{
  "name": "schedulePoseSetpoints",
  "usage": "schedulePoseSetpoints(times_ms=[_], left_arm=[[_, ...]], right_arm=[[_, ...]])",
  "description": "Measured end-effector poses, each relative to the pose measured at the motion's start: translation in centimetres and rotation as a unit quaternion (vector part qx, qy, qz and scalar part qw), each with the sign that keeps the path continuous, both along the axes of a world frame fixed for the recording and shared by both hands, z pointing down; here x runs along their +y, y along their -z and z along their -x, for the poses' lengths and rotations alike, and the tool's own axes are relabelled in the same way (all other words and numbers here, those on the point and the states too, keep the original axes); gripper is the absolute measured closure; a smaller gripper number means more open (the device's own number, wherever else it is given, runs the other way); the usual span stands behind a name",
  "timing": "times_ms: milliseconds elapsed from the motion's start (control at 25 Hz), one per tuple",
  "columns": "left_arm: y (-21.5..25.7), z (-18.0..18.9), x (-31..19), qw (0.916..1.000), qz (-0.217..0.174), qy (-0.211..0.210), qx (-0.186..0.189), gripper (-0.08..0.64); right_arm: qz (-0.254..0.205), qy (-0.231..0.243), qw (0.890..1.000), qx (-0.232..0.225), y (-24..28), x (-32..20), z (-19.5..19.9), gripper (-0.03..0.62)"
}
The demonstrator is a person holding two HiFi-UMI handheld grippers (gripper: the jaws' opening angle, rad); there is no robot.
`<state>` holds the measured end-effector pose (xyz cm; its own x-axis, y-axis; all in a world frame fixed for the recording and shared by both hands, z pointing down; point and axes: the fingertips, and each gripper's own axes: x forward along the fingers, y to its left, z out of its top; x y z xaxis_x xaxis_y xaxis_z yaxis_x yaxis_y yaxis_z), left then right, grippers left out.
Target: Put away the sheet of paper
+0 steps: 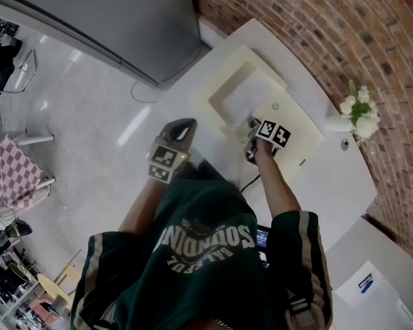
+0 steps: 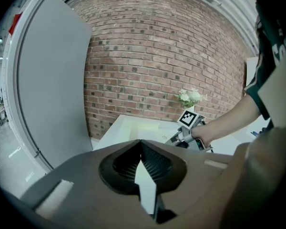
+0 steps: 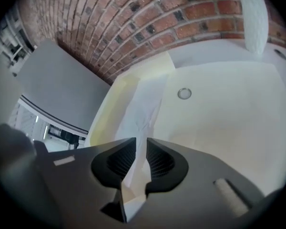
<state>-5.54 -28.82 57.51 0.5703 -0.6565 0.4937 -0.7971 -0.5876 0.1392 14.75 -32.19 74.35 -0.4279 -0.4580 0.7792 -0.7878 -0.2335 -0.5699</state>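
A white sheet of paper [image 1: 244, 98] lies inside a shallow cream tray [image 1: 217, 103] on the white desk. My right gripper [image 1: 250, 125] is at the tray's near edge and points down into it. In the right gripper view its jaws [image 3: 141, 149] stand a little apart, with the paper [image 3: 143, 109] showing through the gap; the pads do not press on it. The tray's cream wall [image 3: 112, 104] runs along the paper's left side. My left gripper [image 1: 186, 125] hangs off the desk's left edge, over the floor. It [image 2: 141, 144] is shut and holds nothing.
A vase of white flowers [image 1: 354, 112] stands at the desk's far right by the brick wall. A round grommet [image 3: 184, 93] sits in the cream surface beside the tray. A grey panel [image 1: 110, 19] stands at the left. Another printed sheet [image 1: 368, 287] lies at the lower right.
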Motion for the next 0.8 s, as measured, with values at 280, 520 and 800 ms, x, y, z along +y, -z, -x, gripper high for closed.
schedulePoseSetpoints(times_ms=[280, 520, 800], left_arm=[[0.5, -0.2, 0.2, 0.9999, -0.011, -0.01, 0.005, 0.551], [0.9, -0.5, 0.2, 0.9996, -0.017, -0.023, 0.008, 0.551], [1.3, -1.1, -0.2, 0.9991, -0.027, -0.028, 0.014, 0.551]], right_arm=[[-0.072, 0.015, 0.994, 0.083, 3.2, 0.6, -1.6, 0.566], [-0.136, 0.06, 0.979, 0.139, 6.6, 1.2, -1.3, 0.589], [-0.248, 0.12, 0.941, 0.198, 12.3, 0.5, -0.3, 0.591]])
